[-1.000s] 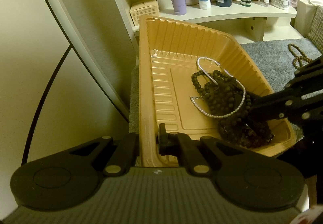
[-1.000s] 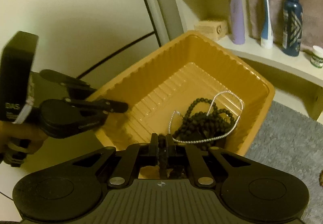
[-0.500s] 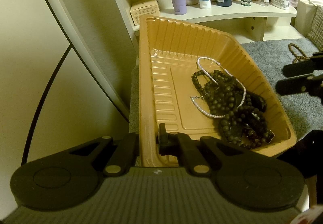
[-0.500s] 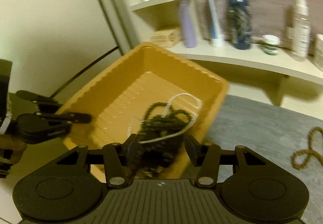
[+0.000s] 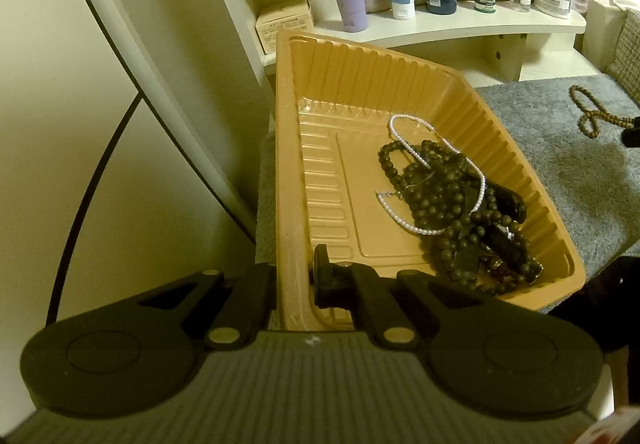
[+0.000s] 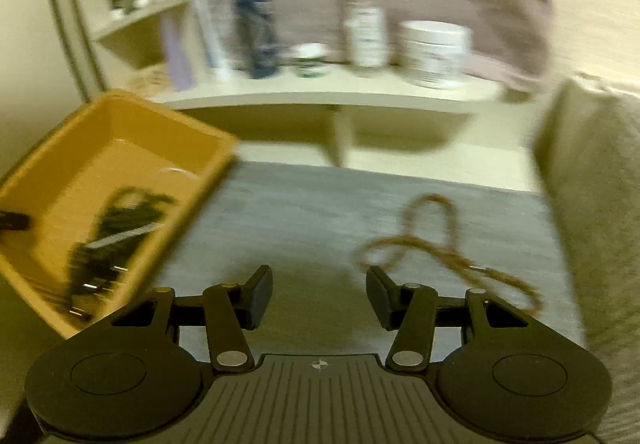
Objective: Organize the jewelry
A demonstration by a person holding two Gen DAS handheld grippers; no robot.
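Left wrist view: my left gripper (image 5: pixel 294 276) is clamped on the near wall of the tray (image 5: pixel 288 163), frame centre. Dark beads (image 5: pixel 452 203) and pearls (image 5: pixel 436 171) lie inside.

Right wrist view, blurred: my right gripper (image 6: pixel 319 298) is open and empty. The brown necklace (image 6: pixel 440 252) lies on the mat (image 6: pixel 300 211), right of centre. I judge collecting it comes next: reach, straddle a strand, close.

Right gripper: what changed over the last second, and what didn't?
The right gripper was shut over the dark beads in the ribbed orange plastic tray; it has opened, left the tray empty-jawed and swung toward the brown bead strand on the grey mat. Unchanged: the left gripper stays clamped on the tray rim; dark bead pile and white pearl strand remain inside.
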